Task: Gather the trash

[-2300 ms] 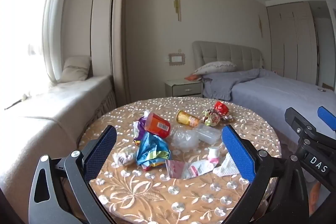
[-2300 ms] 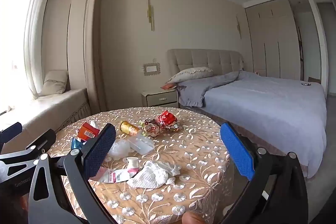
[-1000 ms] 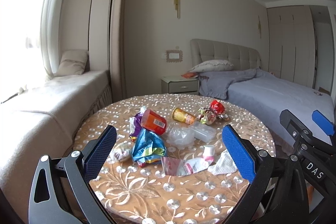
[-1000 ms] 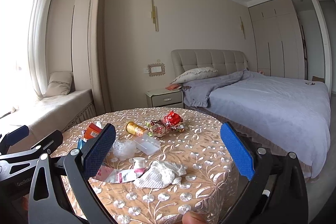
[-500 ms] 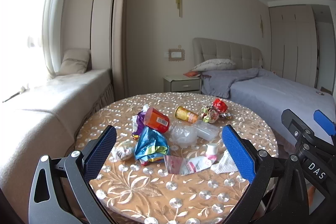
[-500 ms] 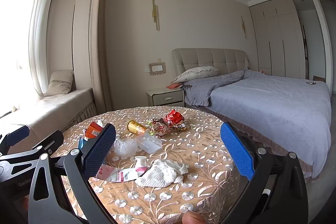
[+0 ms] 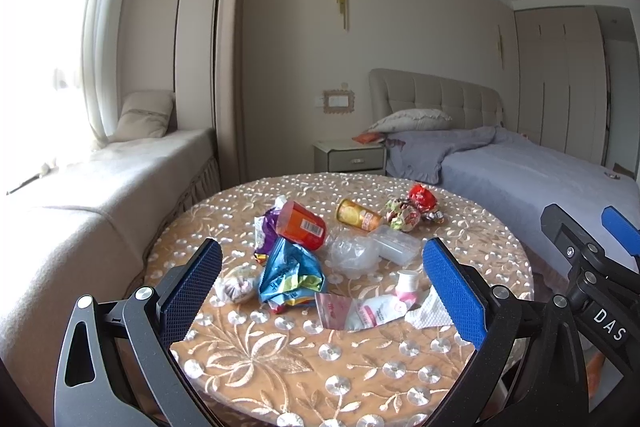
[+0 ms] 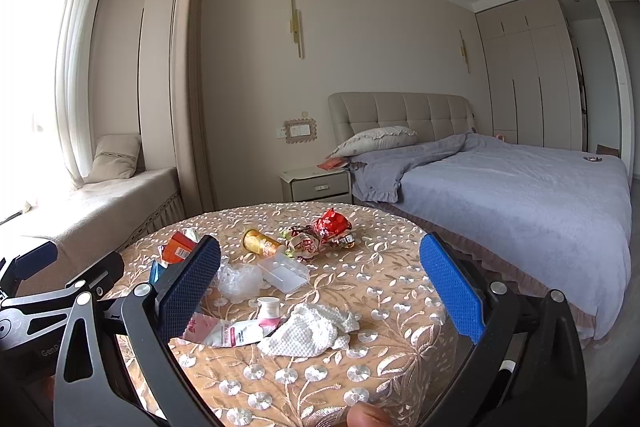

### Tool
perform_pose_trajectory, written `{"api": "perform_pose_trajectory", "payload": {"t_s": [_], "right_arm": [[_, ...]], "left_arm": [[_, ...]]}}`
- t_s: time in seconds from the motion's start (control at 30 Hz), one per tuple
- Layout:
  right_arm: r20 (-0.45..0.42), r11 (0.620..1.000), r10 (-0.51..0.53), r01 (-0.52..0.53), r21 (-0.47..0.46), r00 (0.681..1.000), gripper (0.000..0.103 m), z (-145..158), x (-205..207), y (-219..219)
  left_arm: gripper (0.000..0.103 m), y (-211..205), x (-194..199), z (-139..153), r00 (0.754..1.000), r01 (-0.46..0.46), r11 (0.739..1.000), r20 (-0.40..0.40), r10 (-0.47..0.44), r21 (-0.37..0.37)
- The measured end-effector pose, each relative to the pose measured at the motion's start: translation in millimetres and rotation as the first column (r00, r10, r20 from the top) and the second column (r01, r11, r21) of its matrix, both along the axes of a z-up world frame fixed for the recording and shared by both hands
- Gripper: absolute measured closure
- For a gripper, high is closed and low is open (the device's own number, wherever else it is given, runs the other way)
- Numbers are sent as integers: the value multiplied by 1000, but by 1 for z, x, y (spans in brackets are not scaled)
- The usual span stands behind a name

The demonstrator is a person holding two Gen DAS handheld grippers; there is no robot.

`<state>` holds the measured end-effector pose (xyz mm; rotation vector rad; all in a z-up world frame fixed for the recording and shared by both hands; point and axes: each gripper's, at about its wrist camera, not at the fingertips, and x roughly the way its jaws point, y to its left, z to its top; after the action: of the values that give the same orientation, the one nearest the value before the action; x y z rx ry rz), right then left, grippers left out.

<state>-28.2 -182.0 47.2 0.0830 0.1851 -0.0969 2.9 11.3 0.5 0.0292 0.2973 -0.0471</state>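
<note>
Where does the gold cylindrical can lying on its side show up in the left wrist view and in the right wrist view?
Left wrist: the gold cylindrical can lies right of centre, past the orange cup.
Right wrist: the same can lies left of centre, beside the inner blue pad.
Shared landmark: the red crumpled foil wrapper, to the can's right in both views.

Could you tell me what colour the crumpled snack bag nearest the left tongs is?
The snack bag is mainly blue with yellow patches, clearest in the left wrist view.
</note>
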Motion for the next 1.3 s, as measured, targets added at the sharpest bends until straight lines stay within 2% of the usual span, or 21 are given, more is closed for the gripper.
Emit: {"api": "perform_pose_trajectory", "payload": {"t_s": [0.4,0.63,0.93,1.07,1.17,1.3], "right_arm": [[-19,1000,1,-1,6,1000,3,-4,6,-2],[-56,1000,1,-1,3,998,3,-13,21,-1],[-150,1000,14,-13,8,989,3,-35,55,1],[-200,1000,24,-22,8,980,3,-50,73,3],[-259,999,33,-34,0,965,3,-63,89,5],[-366,996,64,-81,-32,928,3,-86,111,5]], "left_arm": [[5,4,9,-6,1000,-11,1000,-25,11,-3],[5,7,30,-19,998,-16,1000,-66,15,-8],[5,22,60,-50,986,-48,999,-160,51,24],[5,33,75,-66,975,-53,999,-215,53,5],[5,37,84,-76,966,-22,999,-256,14,-28],[5,33,98,-91,949,40,998,-310,-56,-58]]}}
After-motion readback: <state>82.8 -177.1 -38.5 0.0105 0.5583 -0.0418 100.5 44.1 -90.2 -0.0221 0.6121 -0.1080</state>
